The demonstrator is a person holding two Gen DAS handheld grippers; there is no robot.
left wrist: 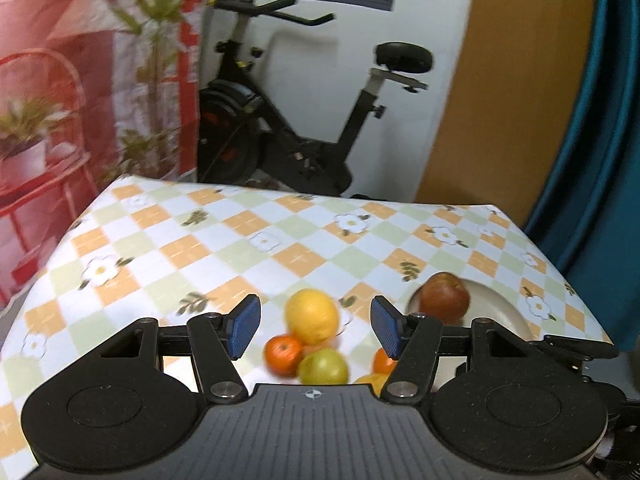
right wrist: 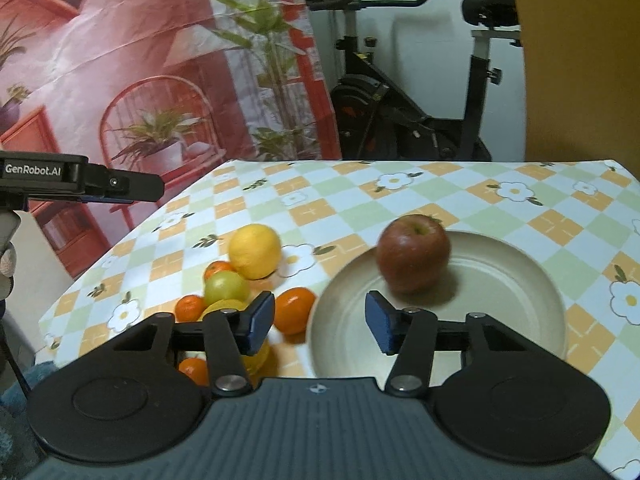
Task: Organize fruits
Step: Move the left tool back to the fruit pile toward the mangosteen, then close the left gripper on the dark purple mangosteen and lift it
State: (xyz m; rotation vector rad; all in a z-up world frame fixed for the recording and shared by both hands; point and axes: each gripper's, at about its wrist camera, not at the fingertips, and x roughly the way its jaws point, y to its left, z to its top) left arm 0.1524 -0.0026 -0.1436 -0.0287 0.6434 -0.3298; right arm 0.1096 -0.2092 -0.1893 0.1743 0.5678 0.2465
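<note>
A red apple (right wrist: pixel 413 253) stands on the cream plate (right wrist: pixel 500 280); the left wrist view has the same apple (left wrist: pixel 444 297) and plate (left wrist: pixel 496 308) at right. My right gripper (right wrist: pixel 318 326) is open and empty, hanging over the plate's near rim, short of the apple. To its left lies a pile of fruit: a yellow lemon (right wrist: pixel 255 251), a green fruit (right wrist: pixel 226 288) and several tangerines (right wrist: pixel 294 309). My left gripper (left wrist: pixel 316 326) is open and empty above that pile, over the lemon (left wrist: pixel 312 315), a tangerine (left wrist: pixel 283 353) and the green fruit (left wrist: pixel 323 368).
The table carries a checked floral cloth (right wrist: pixel 360 196). An exercise bike (left wrist: pixel 288 120) stands behind its far edge. A red printed backdrop (right wrist: pixel 120 60) hangs at left. My left gripper's body (right wrist: pixel 76 182) juts in at the left of the right wrist view.
</note>
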